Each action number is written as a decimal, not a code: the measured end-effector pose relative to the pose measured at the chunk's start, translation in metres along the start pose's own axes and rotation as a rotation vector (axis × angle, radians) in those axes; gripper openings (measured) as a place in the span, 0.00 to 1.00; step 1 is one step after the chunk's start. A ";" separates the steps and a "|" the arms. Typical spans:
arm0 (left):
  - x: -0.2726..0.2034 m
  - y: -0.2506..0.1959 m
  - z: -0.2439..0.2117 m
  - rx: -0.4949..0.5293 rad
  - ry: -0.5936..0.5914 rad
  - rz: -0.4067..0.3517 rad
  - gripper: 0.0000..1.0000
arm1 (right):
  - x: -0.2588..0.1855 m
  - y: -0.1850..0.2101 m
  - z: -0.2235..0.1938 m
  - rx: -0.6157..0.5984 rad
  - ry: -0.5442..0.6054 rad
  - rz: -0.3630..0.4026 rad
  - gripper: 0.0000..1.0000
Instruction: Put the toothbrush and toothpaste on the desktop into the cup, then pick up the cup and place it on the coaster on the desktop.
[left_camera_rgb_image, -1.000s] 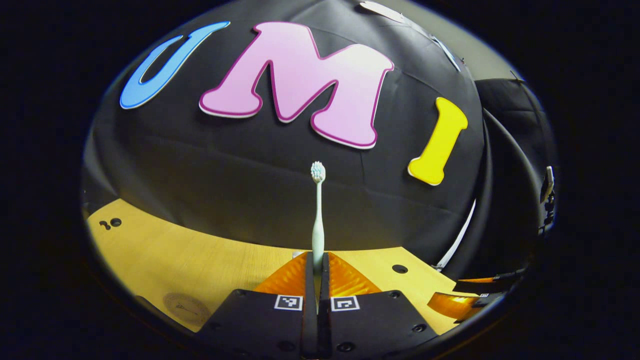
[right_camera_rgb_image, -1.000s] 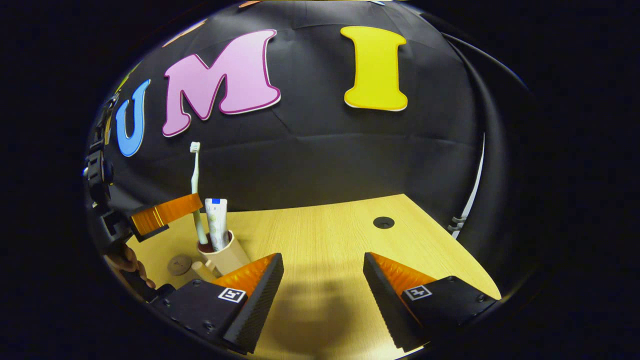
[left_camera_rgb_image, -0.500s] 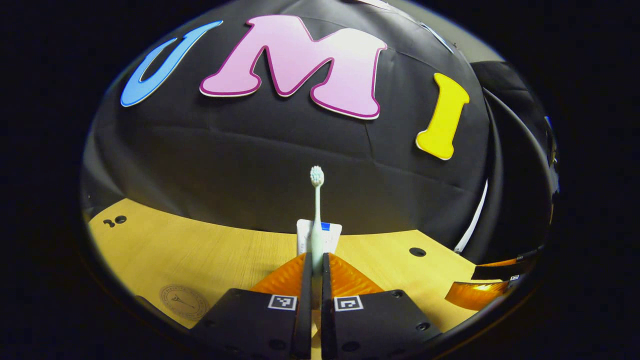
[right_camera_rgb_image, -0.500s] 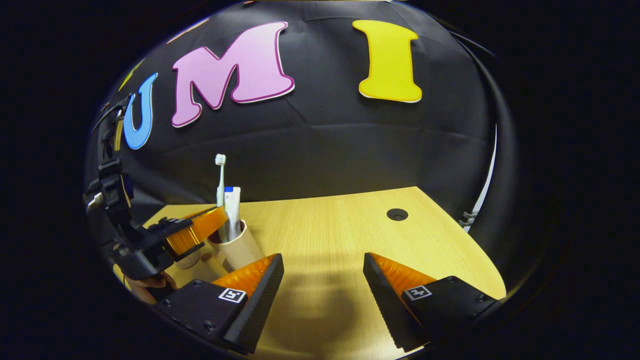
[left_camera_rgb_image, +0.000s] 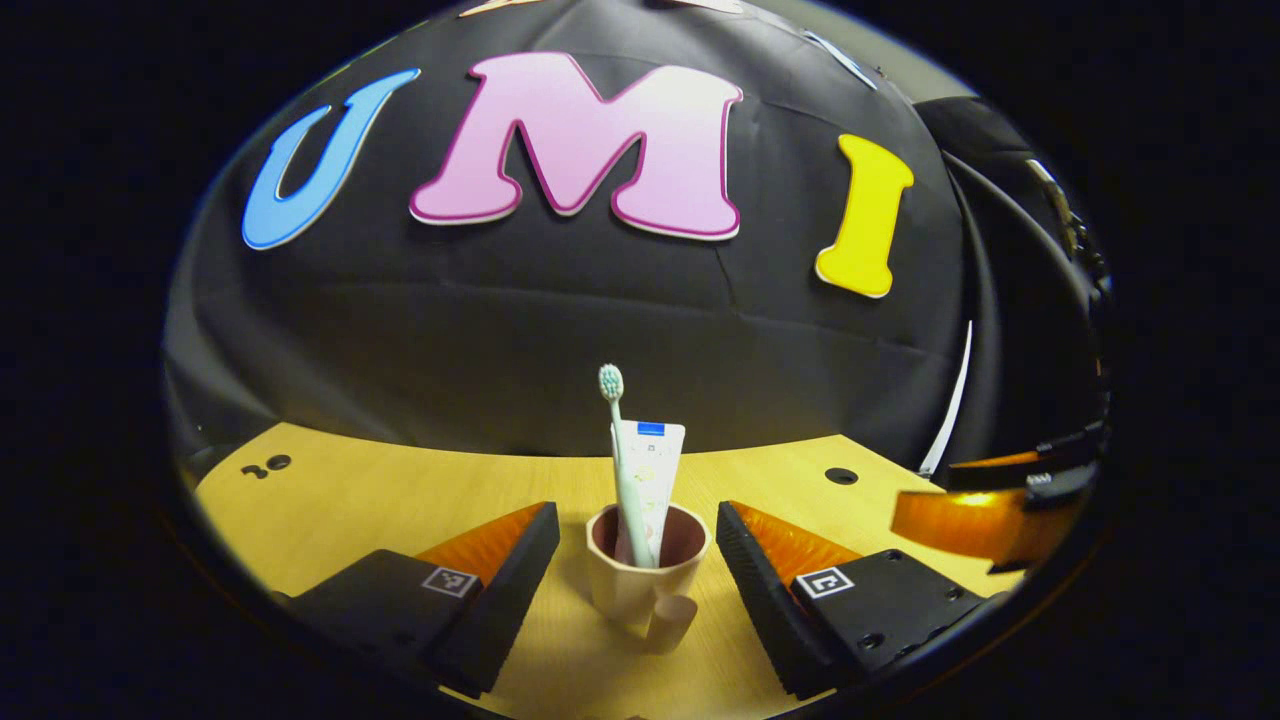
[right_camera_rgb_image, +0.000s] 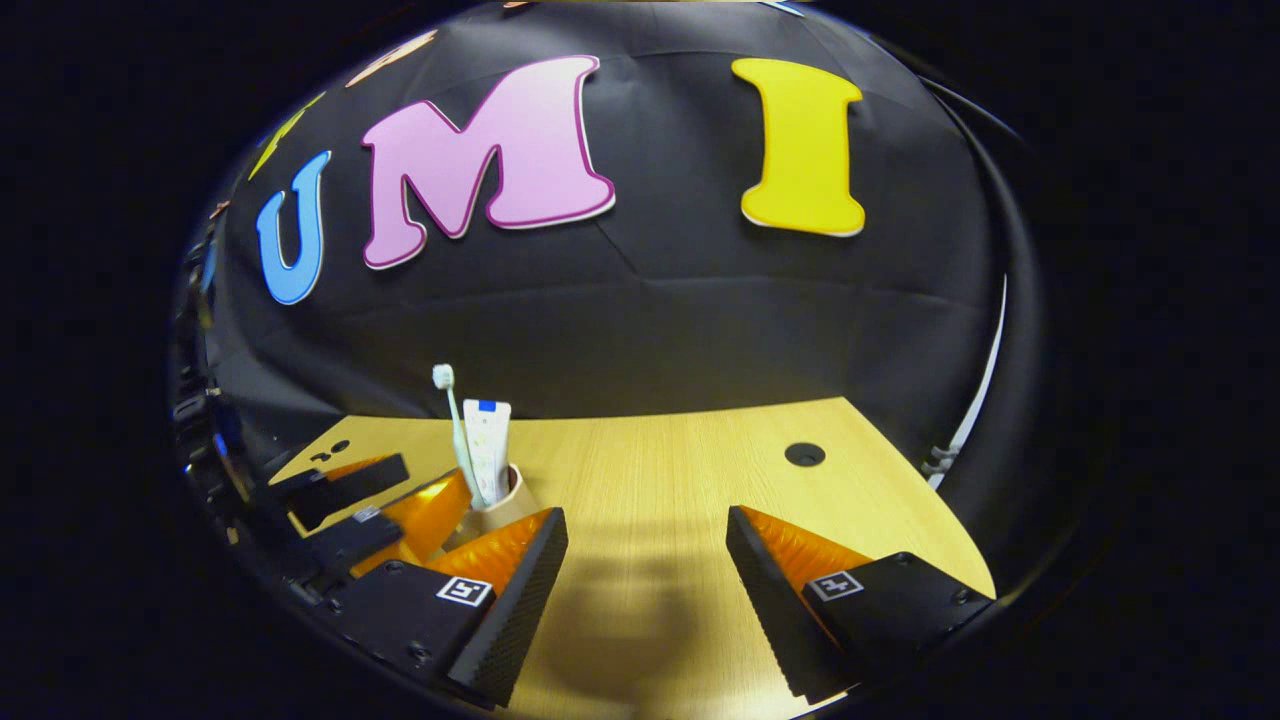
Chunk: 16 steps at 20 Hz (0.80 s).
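— Left gripper view is showing the left gripper (left_camera_rgb_image: 637, 555) with its jaws standing wide apart on either side of the cup (left_camera_rgb_image: 645, 572), touching nothing. The toothbrush (left_camera_rgb_image: 622, 462) and toothpaste (left_camera_rgb_image: 650, 470) are both standing inside it.

— So gripping the cup is coming next?

— I'm judging so. Closing low on the wall, clear of the handle facing us, should be keeping it upright.

— And the right gripper (right_camera_rgb_image: 647, 565)?

— Its jaws are gaping too, holding nothing over the desktop (right_camera_rgb_image: 660, 470).
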<state>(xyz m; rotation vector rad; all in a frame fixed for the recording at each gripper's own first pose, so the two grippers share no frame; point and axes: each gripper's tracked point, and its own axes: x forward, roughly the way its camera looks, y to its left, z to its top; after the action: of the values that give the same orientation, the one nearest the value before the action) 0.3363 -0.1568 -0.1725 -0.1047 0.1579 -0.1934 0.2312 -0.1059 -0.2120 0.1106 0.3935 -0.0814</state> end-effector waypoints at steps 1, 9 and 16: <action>-0.017 0.008 0.004 -0.023 -0.002 0.022 1.00 | 0.001 0.004 0.006 -0.006 0.005 0.004 0.98; -0.202 0.074 -0.034 -0.184 0.135 0.202 0.97 | 0.001 0.093 0.036 -0.115 0.119 0.157 0.98; -0.317 0.109 -0.042 -0.154 0.196 0.314 0.97 | 0.029 0.157 -0.018 -0.139 0.416 0.236 0.98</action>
<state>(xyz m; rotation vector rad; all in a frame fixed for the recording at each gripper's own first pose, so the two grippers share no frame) 0.0421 0.0092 -0.1805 -0.2129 0.3811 0.1230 0.2668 0.0499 -0.2252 0.0353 0.7965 0.2058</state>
